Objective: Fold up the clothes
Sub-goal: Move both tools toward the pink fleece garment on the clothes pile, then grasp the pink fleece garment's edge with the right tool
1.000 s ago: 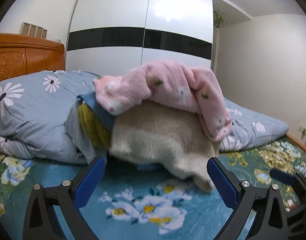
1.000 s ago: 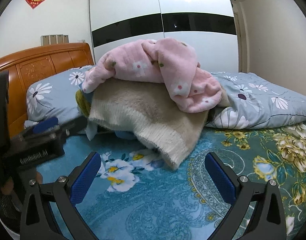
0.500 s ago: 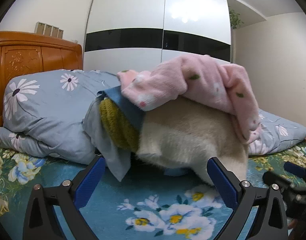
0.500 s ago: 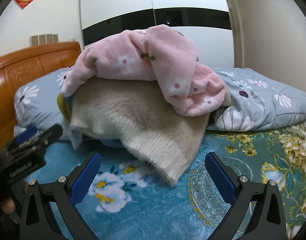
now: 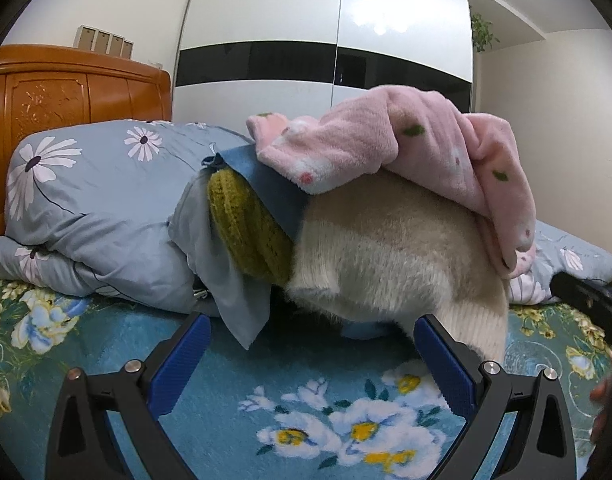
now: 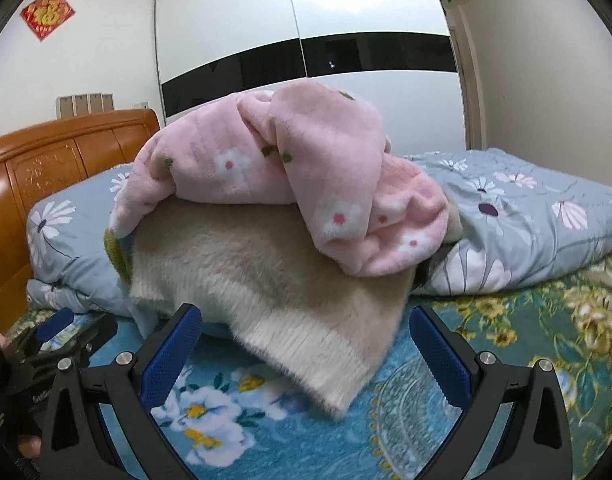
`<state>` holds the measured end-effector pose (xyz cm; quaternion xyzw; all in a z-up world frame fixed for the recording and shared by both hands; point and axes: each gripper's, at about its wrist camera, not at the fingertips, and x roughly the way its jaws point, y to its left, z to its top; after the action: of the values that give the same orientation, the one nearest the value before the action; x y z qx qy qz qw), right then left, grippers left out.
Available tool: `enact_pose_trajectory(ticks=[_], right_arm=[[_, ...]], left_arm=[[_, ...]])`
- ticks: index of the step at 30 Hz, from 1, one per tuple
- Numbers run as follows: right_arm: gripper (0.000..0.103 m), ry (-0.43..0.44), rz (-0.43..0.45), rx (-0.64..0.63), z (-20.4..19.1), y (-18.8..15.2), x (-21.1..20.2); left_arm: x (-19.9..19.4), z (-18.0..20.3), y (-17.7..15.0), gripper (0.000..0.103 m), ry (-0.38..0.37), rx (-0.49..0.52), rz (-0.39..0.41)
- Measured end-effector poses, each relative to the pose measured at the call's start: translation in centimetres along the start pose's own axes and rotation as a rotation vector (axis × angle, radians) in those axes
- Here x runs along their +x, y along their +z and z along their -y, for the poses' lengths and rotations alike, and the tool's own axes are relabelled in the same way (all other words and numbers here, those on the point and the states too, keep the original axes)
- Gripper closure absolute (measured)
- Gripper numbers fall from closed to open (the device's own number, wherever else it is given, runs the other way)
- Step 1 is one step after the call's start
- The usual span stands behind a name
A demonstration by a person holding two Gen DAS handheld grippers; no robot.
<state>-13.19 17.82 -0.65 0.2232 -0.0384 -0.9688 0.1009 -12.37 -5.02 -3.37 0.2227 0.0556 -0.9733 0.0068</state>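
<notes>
- The clothes sit in a heap on the bed (image 6: 505, 412), leaning on the blue quilt (image 5: 90, 216).
- A pink top (image 6: 290, 184) lies on a cream sweater (image 6: 274, 292); a green knit (image 5: 246, 232) peeks out on the side.
- The left tongs (image 5: 311, 364) and right tongs (image 6: 306, 354) are both wide open, holding nothing, low and near the heap.
- I think picking comes first: take the pink top, since it is on top.
- Grab one edge only, or the sweater may come too.

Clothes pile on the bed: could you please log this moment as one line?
left tongs open, empty | right tongs open, empty | pink fleece atop cream sweater | nothing grasped yet
</notes>
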Motion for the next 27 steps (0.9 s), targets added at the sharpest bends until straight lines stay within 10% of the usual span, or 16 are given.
enact_pose_trajectory(ticks=[20, 24, 27], right_arm=[[0.003, -0.120, -0.044, -0.078, -0.3, 11.1, 8.8], [0.061, -0.144, -0.098, -0.003, 0.2, 12.5, 9.5], [0.082, -0.106, -0.127, 0.097, 1.4, 13.7, 9.2]], left_arm=[[1.0, -0.1, -0.8, 0.000, 0.004, -0.005, -0.034], [0.8, -0.4, -0.6, 0.000, 0.001, -0.021, -0.026], [0.6, -0.6, -0.4, 0.000, -0.009, -0.032, -0.023]])
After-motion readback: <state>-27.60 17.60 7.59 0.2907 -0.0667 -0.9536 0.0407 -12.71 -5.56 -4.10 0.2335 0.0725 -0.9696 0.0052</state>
